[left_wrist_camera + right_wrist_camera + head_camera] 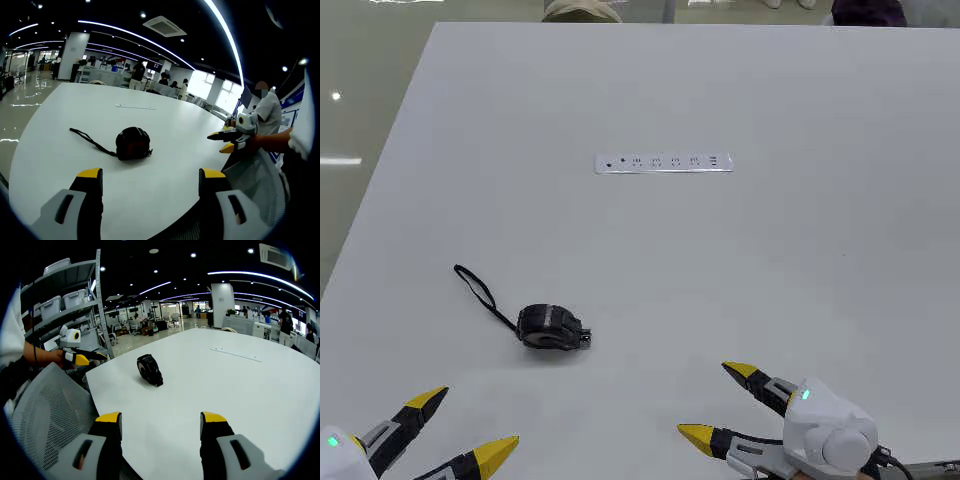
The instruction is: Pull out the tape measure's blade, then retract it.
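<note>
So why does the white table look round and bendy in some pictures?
Left gripper view and right gripper view: fisheye lenses bend the white table into a curve; head view: its edges run straight, and the black round tape measure casts only a soft shadow.

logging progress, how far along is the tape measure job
Nothing looks done: the tape measure lies on the table, blade in. Nothing is in hand: the left tool and right tool hover open, apart from it. Still to do: grip it, pull the blade, retract.
</note>
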Available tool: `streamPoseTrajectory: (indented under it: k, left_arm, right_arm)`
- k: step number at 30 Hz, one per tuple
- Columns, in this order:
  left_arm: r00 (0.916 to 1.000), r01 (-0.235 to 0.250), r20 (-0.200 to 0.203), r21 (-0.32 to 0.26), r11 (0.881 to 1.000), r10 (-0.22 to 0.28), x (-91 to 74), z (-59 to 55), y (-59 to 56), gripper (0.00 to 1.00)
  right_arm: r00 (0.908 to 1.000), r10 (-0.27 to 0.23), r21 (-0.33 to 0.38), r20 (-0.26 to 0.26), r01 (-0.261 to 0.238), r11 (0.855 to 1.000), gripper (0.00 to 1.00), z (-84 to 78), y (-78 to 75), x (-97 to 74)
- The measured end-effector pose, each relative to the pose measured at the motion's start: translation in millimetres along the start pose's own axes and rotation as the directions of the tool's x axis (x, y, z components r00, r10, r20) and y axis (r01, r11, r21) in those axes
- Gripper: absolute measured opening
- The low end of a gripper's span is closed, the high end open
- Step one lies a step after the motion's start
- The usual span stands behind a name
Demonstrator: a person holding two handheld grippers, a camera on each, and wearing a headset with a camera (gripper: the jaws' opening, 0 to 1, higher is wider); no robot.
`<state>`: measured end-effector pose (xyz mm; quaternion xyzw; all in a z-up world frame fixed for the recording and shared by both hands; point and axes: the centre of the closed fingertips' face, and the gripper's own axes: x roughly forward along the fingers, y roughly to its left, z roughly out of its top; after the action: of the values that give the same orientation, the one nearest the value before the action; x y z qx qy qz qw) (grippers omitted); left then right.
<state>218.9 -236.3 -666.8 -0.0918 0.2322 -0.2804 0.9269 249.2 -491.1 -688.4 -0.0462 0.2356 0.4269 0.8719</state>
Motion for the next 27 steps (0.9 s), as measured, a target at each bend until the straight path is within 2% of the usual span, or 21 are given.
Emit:
streamPoseTrajectory:
  k: [7,27]
  left_arm:
    - [1.0,0.001,0.0,0.0,1.0,-0.001,1.0,0.6,-0.4,0.77]
    - [0.9999,0.007,-0.013,0.005,1.0,-0.007,2.4,-7.5,7.3,0.77]
  right_arm:
    - [1.0,-0.001,0.003,0.0,0.001,1.0,0.64,-0.5,-0.4,0.0]
    - [1.0,0.005,-0.004,-0.007,-0.005,1.0,0.63,-1.9,0.6,-0.7]
